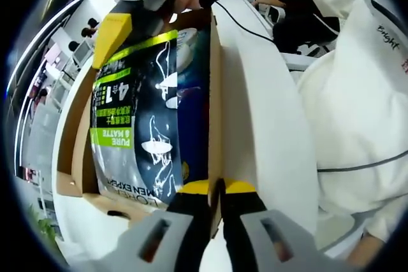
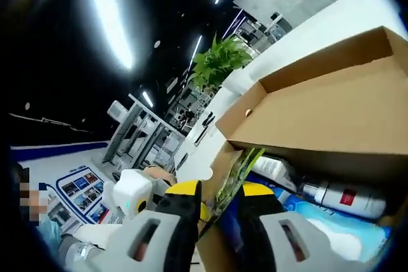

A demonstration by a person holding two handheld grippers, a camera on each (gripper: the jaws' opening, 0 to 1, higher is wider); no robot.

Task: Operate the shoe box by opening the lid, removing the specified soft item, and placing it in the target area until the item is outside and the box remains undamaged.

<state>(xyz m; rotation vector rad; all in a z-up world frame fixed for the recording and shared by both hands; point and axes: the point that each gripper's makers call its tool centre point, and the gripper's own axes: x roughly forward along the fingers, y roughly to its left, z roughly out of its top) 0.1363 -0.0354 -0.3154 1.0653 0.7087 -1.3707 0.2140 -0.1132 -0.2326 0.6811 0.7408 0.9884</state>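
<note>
Pinching the pouch (image 1: 143,119) at its far corner, your right gripper (image 2: 220,211) holds it lengthwise away from your left gripper (image 1: 215,190), clamped on the box (image 1: 215,93) wall; contents beneath stay hidden.

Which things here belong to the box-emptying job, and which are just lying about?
Job:
brown cardboard shoe box
dark glossy soft pouch with green label
left gripper
right gripper

Lying about:
white bottle with red label
green potted plant
white table

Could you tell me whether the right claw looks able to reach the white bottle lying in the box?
Probably not yet: the right claw is shut on the pouch, though the bottle lies uncovered beside it.
</note>
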